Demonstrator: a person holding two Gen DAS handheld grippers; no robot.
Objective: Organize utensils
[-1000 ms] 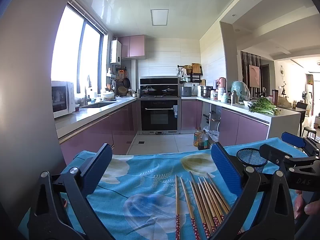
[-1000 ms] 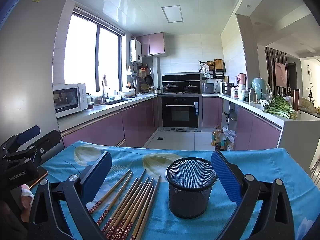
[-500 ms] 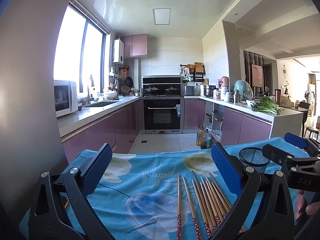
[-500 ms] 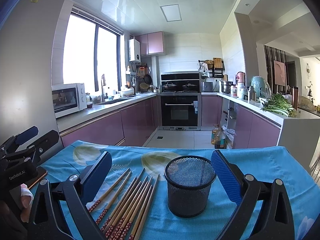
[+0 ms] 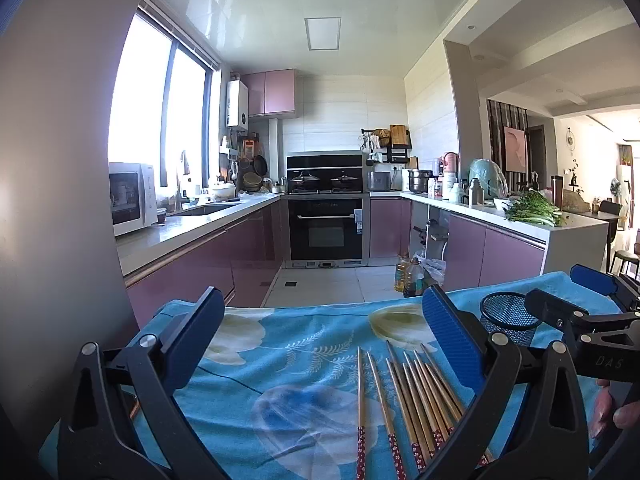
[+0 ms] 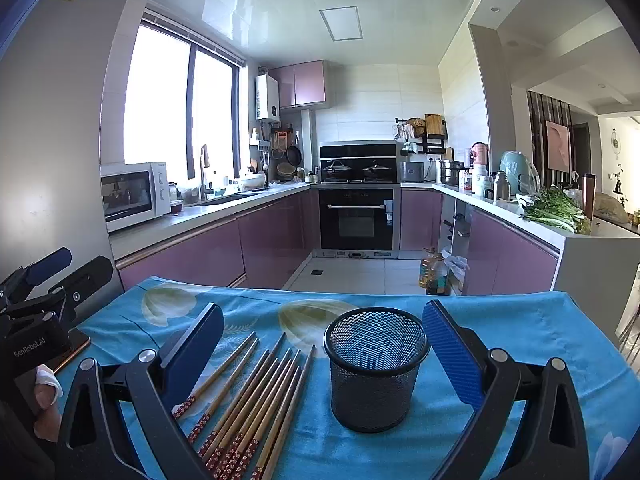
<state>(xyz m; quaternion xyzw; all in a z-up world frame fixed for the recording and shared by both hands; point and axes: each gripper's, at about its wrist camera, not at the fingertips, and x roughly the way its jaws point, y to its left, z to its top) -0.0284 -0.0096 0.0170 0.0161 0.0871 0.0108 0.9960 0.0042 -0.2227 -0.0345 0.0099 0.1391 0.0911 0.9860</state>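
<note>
The left gripper hangs with its jaws spread wide and nothing between them; its fingers are black angular plastic arms faced with flat blue pads that carry a fine woven, cross-hatched texture. The right gripper is likewise splayed wide and empty, its blue pads of the same ribbed make. Between and just below the right gripper's fingers stands the mesh cup, a black wire-mesh cylinder, upright, with a smooth rolled rim. Just left of the mesh cup lie the chopsticks, slim tapered wooden sticks, pale brown along the shaft with dark red flower-dotted ends, laid flat in a loose fan, several touching side by side and two lying a little apart farther left. Both rest on the tablecloth, a soft turquoise fabric printed with pale yellow-white blossoms and feathery leaves. Left of the mesh cup, at the cloth's edge, a flat glossy dark phone lies under the left gripper's body. Beyond the mesh cup stretch mauve glossy cabinets.
</note>
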